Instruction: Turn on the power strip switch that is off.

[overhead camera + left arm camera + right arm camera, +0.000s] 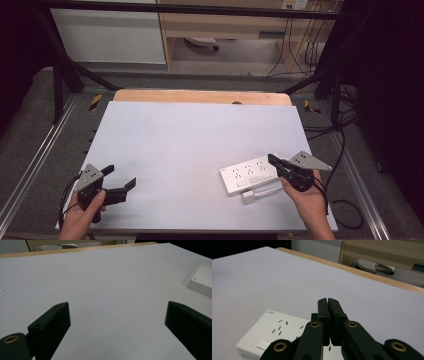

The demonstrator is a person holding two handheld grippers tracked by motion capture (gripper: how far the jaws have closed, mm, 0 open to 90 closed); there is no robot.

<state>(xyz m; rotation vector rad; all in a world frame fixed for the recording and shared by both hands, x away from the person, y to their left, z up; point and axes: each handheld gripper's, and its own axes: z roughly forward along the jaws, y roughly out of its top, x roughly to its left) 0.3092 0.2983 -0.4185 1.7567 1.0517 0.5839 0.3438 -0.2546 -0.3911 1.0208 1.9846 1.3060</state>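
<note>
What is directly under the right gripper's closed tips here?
The right gripper, jaws shut with nothing between them, is over the white power strip; sockets and a switch show beside it. The patch of strip beneath the jaws is hidden, so contact can't be judged.

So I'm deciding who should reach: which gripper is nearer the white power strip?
Right. The right gripper hovers, shut, over the power strip; the left gripper sits open, well away across the table.

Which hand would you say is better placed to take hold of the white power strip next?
The right. The right gripper hovers over the power strip, jaws shut, so it must open first. The left gripper is open but sits far across the table near its left front corner.
</note>
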